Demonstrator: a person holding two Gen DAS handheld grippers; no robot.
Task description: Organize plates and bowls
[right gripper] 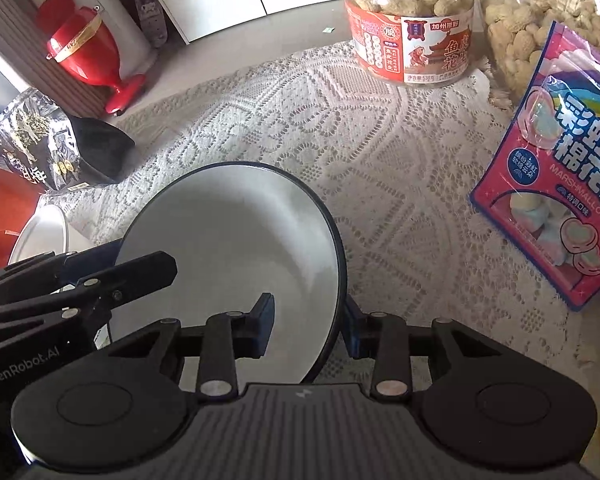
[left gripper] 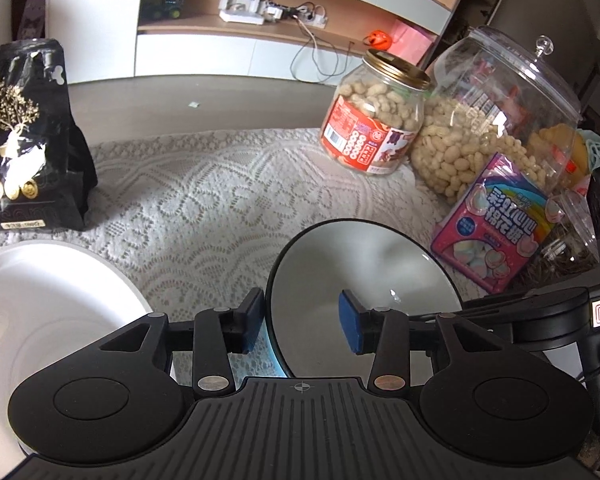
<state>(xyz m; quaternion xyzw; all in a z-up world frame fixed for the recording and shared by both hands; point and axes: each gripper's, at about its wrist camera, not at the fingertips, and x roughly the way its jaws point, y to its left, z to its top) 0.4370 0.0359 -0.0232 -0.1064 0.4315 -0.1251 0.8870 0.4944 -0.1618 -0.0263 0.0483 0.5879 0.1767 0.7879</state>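
Note:
A grey plate with a dark rim (left gripper: 360,264) (right gripper: 228,232) hangs tilted over the lace cloth. My right gripper (right gripper: 308,328) is shut on its right rim, one blue pad on the plate's face and the other behind the rim. My left gripper (left gripper: 303,320) (right gripper: 116,264) stands open astride the plate's opposite rim, with its pads clear of it. A white bowl (left gripper: 40,300) (right gripper: 44,232) sits just left of the left gripper. An orange dish (right gripper: 4,208) lies beyond the bowl at the frame's left edge.
A peanut jar (left gripper: 374,120) (right gripper: 412,24), a large clear lidded jar (left gripper: 500,120) and a pink marshmallow bag (left gripper: 496,224) (right gripper: 560,184) crowd the right side. A black foil bag (left gripper: 24,136) (right gripper: 40,140) stands at the left. A red vase (right gripper: 84,44) is on the floor beyond.

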